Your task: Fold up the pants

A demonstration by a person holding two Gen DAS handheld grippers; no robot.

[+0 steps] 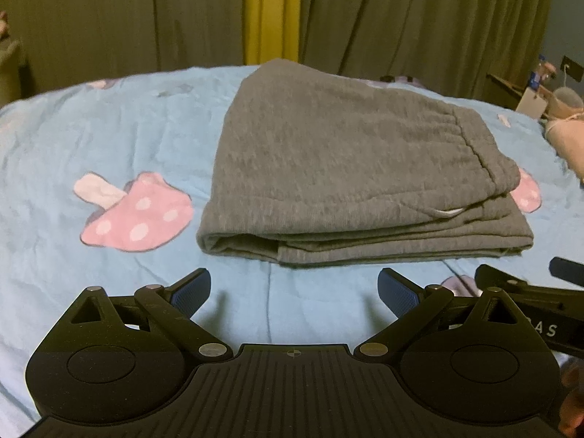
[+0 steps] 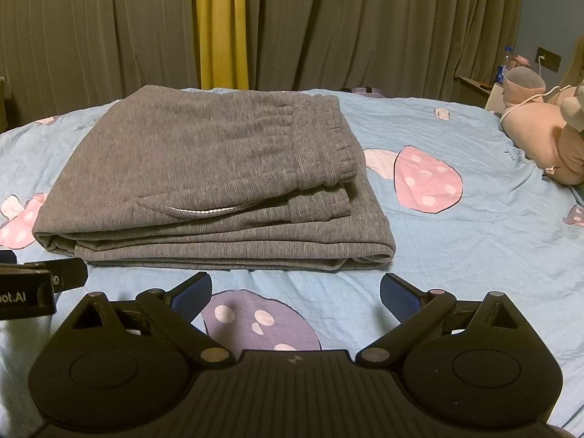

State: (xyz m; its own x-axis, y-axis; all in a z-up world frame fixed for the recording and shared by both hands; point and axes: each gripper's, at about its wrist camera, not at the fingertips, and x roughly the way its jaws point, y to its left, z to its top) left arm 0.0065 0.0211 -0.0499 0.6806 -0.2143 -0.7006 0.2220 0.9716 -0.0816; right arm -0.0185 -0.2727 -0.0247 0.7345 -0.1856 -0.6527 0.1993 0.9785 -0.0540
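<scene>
We hold the left gripper (image 1: 294,284) with its jaws spread wide and nothing between them, its blue pads (image 1: 193,288) hanging over bare sheet just short of the pants. The right gripper (image 2: 295,288) is the same: jaws wide apart, empty, poised over a purple mushroom print (image 2: 255,321), and its tip also shows at the right edge of the left wrist view. Just beyond both lie the pants (image 2: 204,179), grey and folded into a flat stack of several layers, with the stacked fold edges facing us and the elastic waistband (image 2: 321,138) on top toward the right. A white drawstring (image 2: 204,211) peeks from a pocket-like slit near the front. The pants rest on the bed (image 2: 474,248), near its middle, on a light blue sheet printed with pink mushrooms (image 2: 427,179). A plush toy (image 2: 547,135) lies at the bed's far right edge. Beyond the far edge hang curtains (image 2: 346,25), grey-green with one yellow strip (image 2: 221,25).
</scene>
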